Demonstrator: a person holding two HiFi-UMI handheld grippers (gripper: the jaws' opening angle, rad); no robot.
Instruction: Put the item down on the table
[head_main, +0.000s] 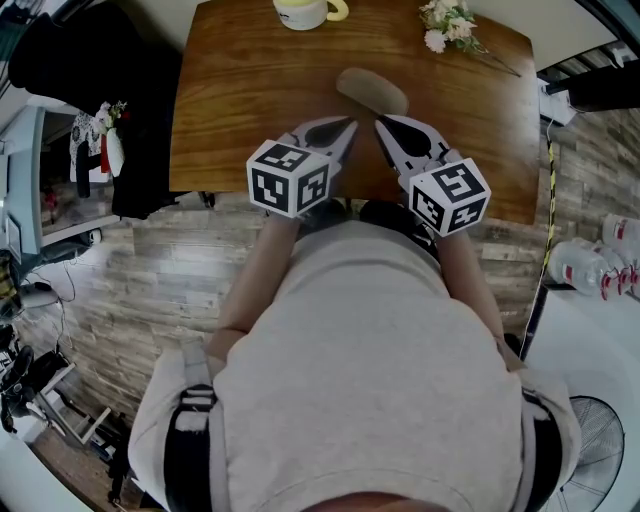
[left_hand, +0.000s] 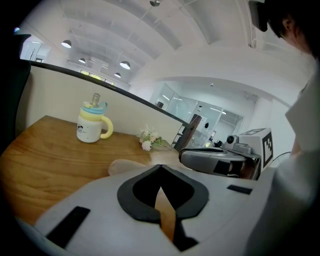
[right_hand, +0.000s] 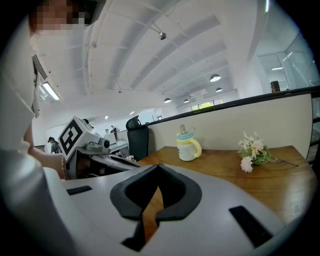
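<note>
A beige oval item (head_main: 372, 90) lies flat on the brown wooden table (head_main: 240, 100), just beyond both gripper tips; it also shows in the left gripper view as the beige item (left_hand: 127, 166). My left gripper (head_main: 350, 124) hovers over the table's near edge, shut, with nothing between its jaws (left_hand: 160, 167). My right gripper (head_main: 381, 122) is beside it, tips almost touching the left one, also shut and empty (right_hand: 159, 167). Neither gripper touches the item.
A white mug with a yellow handle (head_main: 303, 12) and a small bunch of flowers (head_main: 450, 25) stand at the table's far edge. Dark clothing (head_main: 80, 60) hangs left of the table. Water bottles (head_main: 590, 268) and a fan (head_main: 595, 440) are on the floor at the right.
</note>
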